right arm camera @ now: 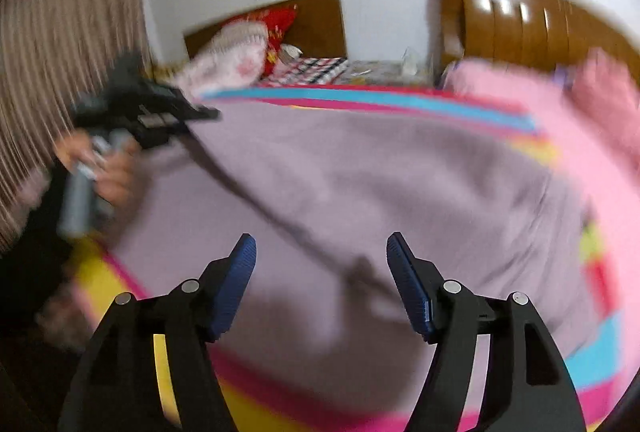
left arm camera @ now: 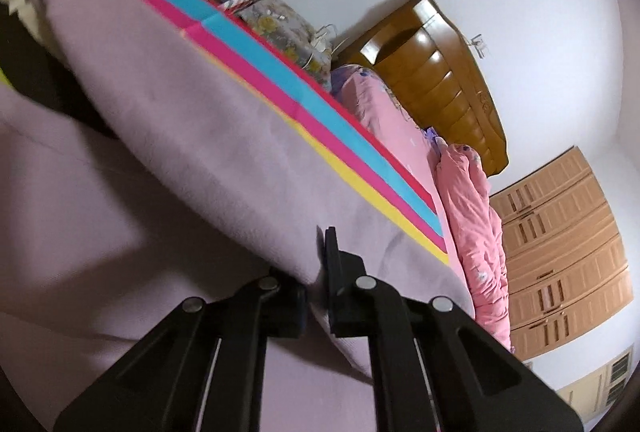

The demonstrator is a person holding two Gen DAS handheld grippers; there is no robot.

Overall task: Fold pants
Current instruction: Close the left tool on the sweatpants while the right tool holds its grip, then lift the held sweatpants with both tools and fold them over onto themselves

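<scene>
Lilac pants [right arm camera: 360, 168] spread on a striped bed cover [left arm camera: 256, 72].
Left gripper [left arm camera: 316, 264] clamps a raised pants edge; right gripper [right arm camera: 320, 280] hovers above them, jaws apart and empty.

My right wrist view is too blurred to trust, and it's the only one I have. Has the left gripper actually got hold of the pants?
Observer: Yes. In the left wrist view the left gripper is shut on a fold of the lilac pants, with the fabric pinched between its pads.
Operator: Is there anything past the pink quilt on that side?
Observer: A pale wooden wardrobe with several doors stands beyond it.
</scene>
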